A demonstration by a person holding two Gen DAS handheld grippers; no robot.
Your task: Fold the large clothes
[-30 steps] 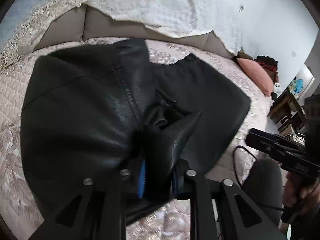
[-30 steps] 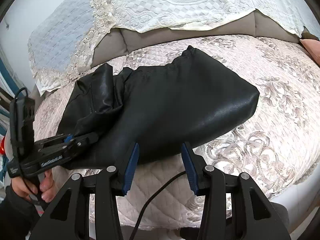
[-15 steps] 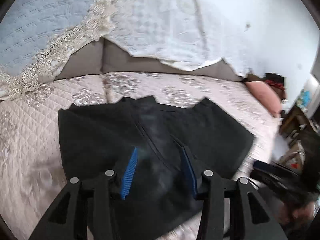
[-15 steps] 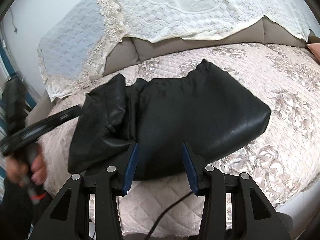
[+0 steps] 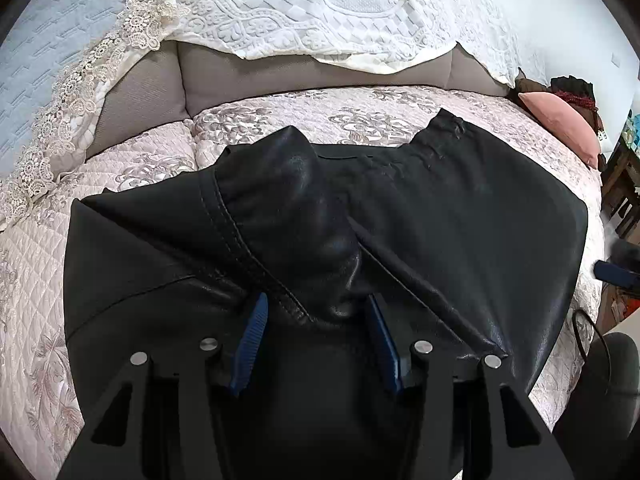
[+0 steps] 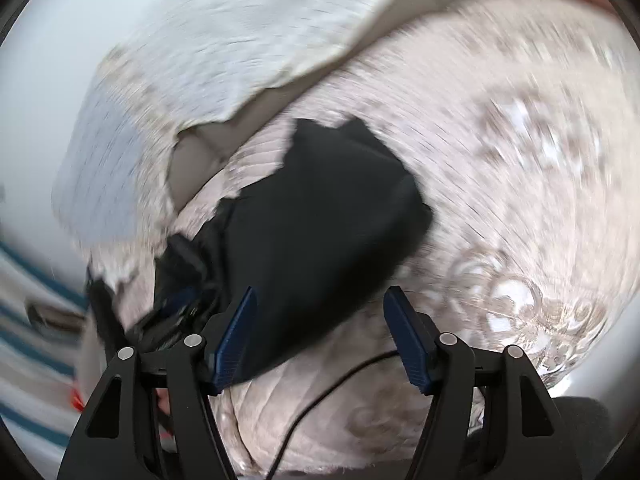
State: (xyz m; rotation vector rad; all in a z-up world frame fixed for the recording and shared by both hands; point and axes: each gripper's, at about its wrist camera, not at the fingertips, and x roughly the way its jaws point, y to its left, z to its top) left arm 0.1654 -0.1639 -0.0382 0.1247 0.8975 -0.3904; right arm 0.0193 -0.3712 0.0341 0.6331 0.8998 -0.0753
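A black leather-like garment point(image 5: 460, 216) lies partly folded on the bed, with a stitched flap bunched at its middle. My left gripper point(image 5: 316, 312) is open, its blue pads on either side of a raised fold of the garment without pinching it. In the blurred right wrist view the garment point(image 6: 320, 216) lies ahead on the quilt. My right gripper point(image 6: 320, 304) is open and empty, above the garment's near edge. The left gripper point(image 6: 176, 304) shows as a dark blur at the garment's left end.
The bed has a pale pink quilted cover point(image 5: 132, 168), a grey headboard point(image 5: 280, 76) and a white lace throw point(image 5: 320, 8). A pink pillow point(image 5: 560, 120) lies at the far right. Dark furniture point(image 5: 624, 184) stands beyond the bed's right edge. A black cable point(image 6: 328, 384) trails below.
My left gripper let go of the garment's corner, opened, and now sits low over a fold at its middle. My right gripper has swung and tilted, blurring its view.
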